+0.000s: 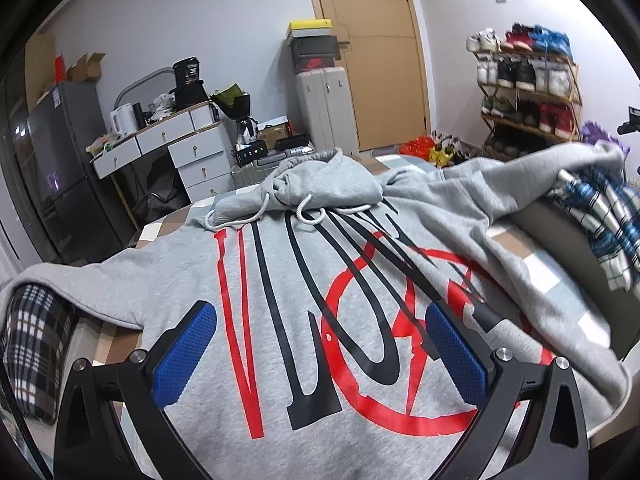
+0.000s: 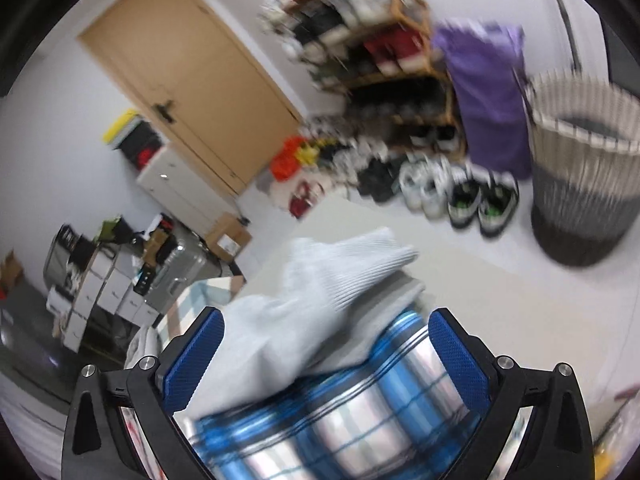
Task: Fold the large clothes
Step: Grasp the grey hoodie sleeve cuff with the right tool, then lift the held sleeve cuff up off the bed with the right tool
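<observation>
The left tool (image 1: 320,344) is hovering spread over the hoodie's (image 1: 280,280) chest — the right tool (image 2: 326,356), also spread, is straddling its sleeve cuff (image 2: 360,272).

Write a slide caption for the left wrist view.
Open left gripper hovers over a grey hoodie spread on the bed.

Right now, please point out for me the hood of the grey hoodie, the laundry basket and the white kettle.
hood (image 1: 320,184), left wrist view, on the bunched grey fabric.
laundry basket (image 2: 580,184), right wrist view, on its striped wall.
white kettle (image 1: 125,118), left wrist view, on its body.
</observation>
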`<state>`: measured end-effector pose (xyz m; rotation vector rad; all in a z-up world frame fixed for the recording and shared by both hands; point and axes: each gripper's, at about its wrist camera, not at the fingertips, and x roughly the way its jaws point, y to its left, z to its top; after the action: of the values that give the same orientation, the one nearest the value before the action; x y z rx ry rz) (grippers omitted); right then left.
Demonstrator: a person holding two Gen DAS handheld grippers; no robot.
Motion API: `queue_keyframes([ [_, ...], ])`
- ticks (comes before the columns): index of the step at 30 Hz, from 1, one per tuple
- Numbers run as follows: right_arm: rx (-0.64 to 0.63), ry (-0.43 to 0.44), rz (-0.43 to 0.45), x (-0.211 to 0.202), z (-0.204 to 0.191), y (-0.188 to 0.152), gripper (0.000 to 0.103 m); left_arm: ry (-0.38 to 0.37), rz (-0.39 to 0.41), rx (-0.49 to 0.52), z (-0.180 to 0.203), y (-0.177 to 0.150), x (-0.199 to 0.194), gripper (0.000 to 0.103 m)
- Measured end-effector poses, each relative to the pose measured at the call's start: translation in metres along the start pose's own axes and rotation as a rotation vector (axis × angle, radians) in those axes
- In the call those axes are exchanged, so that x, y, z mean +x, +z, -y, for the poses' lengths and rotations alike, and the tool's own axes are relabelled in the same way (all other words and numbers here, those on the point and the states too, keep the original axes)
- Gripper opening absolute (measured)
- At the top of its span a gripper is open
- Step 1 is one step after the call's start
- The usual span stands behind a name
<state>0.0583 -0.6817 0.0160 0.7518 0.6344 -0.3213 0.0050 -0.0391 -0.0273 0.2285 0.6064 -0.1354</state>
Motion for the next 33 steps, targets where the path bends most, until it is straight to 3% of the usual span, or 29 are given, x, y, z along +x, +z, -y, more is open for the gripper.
queue_keyframes([
  [5, 0.112, 0.033, -0.102, 0.039, 0.026, 0.01, 0.08, 0.01, -0.024, 0.028, 0.004, 0.0, 0.007, 0.102],
  [7, 0.108, 0.036, -0.097, 0.049, 0.026, 0.015, 0.074, 0.02, -0.029, 0.045, 0.008, -0.002, 0.009, 0.102],
  [9, 0.076, 0.025, -0.064, 0.05, 0.021, 0.02, 0.062, 0.029, -0.038, 0.057, 0.01, -0.004, 0.011, 0.102],
  [11, 0.041, 0.008, -0.034, 0.046, 0.013, 0.023, 0.021, 0.034, -0.044, 0.064, 0.011, -0.005, 0.013, 0.102],
  [13, -0.018, 0.012, -0.009, 0.041, -0.006, 0.022, 0.009, 0.036, -0.047, 0.067, 0.011, -0.004, 0.013, 0.102],
  [17, -0.122, 0.004, 0.04, 0.028, -0.036, 0.024, 0.008, 0.028, -0.046, 0.065, 0.015, -0.002, 0.012, 0.102],
  [22, -0.182, 0.043, 0.17, -0.017, -0.064, 0.04, 0.008, 0.028, -0.031, 0.087, 0.02, -0.002, 0.008, 0.102],
  [27, -0.313, 0.127, 0.284, -0.065, -0.114, 0.039, 0.008, 0.03, -0.02, 0.073, 0.018, 0.0, 0.005, 0.102],
  [30, -0.383, 0.124, 0.259, -0.072, -0.136, 0.021, 0.008, 0.026, -0.018, 0.063, 0.016, 0.001, 0.004, 0.102],
  [33, -0.394, 0.078, 0.173, -0.06, -0.131, -0.001, 0.008, 0.022, -0.011, 0.061, 0.014, 0.002, 0.002, 0.102],
])
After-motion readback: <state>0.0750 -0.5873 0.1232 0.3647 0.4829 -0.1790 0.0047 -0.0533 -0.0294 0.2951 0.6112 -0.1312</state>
